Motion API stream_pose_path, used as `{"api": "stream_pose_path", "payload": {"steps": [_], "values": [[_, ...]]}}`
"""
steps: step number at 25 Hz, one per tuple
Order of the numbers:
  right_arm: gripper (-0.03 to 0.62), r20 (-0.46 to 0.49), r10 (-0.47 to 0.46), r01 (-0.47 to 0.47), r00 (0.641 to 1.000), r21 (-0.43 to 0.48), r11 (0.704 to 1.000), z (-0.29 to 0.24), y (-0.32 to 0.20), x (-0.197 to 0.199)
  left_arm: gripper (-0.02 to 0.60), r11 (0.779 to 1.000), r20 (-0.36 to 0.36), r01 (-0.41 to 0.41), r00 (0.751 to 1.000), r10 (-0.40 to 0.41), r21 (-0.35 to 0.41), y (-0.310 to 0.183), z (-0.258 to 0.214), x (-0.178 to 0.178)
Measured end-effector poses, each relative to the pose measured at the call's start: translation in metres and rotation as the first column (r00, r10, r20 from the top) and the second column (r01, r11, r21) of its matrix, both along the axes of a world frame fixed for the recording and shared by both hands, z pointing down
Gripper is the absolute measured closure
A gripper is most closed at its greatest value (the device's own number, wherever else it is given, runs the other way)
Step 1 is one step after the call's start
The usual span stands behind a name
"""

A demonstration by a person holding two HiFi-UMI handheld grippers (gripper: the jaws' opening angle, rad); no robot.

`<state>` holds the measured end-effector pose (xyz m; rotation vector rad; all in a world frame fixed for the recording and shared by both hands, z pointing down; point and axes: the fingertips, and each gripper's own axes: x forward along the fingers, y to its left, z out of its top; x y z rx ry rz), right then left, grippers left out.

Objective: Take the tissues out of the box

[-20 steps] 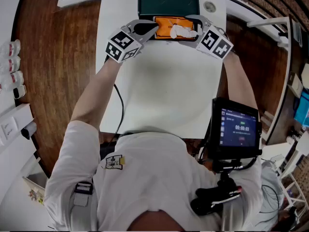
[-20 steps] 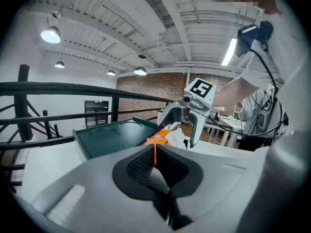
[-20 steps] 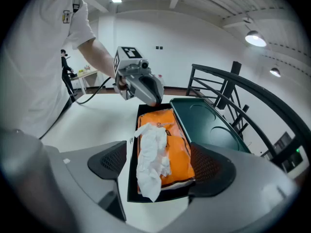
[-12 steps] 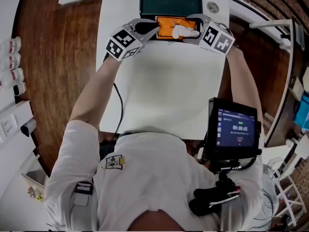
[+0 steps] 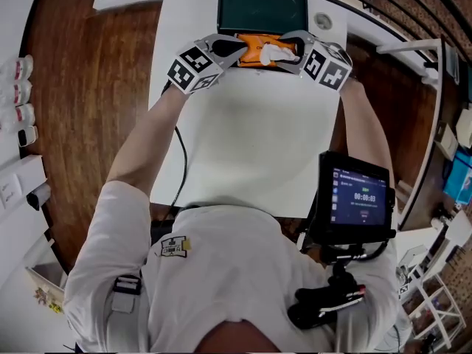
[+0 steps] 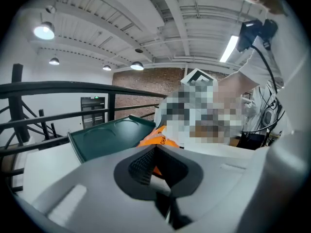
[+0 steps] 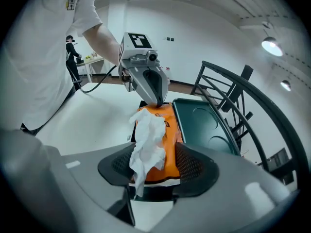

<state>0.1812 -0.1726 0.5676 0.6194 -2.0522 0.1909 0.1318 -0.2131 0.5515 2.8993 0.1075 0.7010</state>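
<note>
An orange tissue pack (image 5: 257, 48) lies at the far edge of the white table (image 5: 258, 139), with a crumpled white tissue (image 5: 277, 49) sticking out of its top. My left gripper (image 5: 234, 50) is shut on the pack's left end; in the left gripper view a strip of the orange pack (image 6: 156, 139) shows at its narrow jaws (image 6: 155, 166). My right gripper (image 7: 153, 166) has the pack's (image 7: 171, 144) other end between its pads, which rest against the sides. The tissue (image 7: 148, 140) rises and droops over the near edge. The left gripper's tips (image 7: 158, 102) pinch the far end.
A dark green tray (image 5: 262, 9) lies just beyond the pack, also seen as the tray (image 7: 199, 123) to the right of it. A small round disc (image 5: 322, 21) sits at the table's far right corner. A screen (image 5: 358, 198) hangs on the person's chest. Wooden floor surrounds the table.
Both grippers and the pack sit slightly farther from me, closer to the tray, and the grippers stand nearer each other. The tissue still sticks out of the pack.
</note>
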Motion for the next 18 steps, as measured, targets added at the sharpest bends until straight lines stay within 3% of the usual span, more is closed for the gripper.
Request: {"api": "stream_pose_path", "payload": {"steps": [10,14,18], "values": [[0.379,0.027,0.077,-0.08,0.997,0.148,0.986,-0.066,0.005,-0.021,0.581,0.999,-0.111,0.027,0.994,-0.023,0.035,0.007,-0.069,-0.01],[0.379,0.061,0.1,-0.11,0.993,0.178,0.978,-0.077,0.021,-0.05,0.581,0.998,-0.124,0.051,0.991,-0.045,0.042,0.022,-0.084,-0.039],[0.379,0.079,0.101,-0.115,0.992,0.184,0.976,-0.076,0.05,-0.104,0.581,0.995,-0.112,0.088,0.99,-0.082,0.047,0.05,-0.086,-0.093]]}}
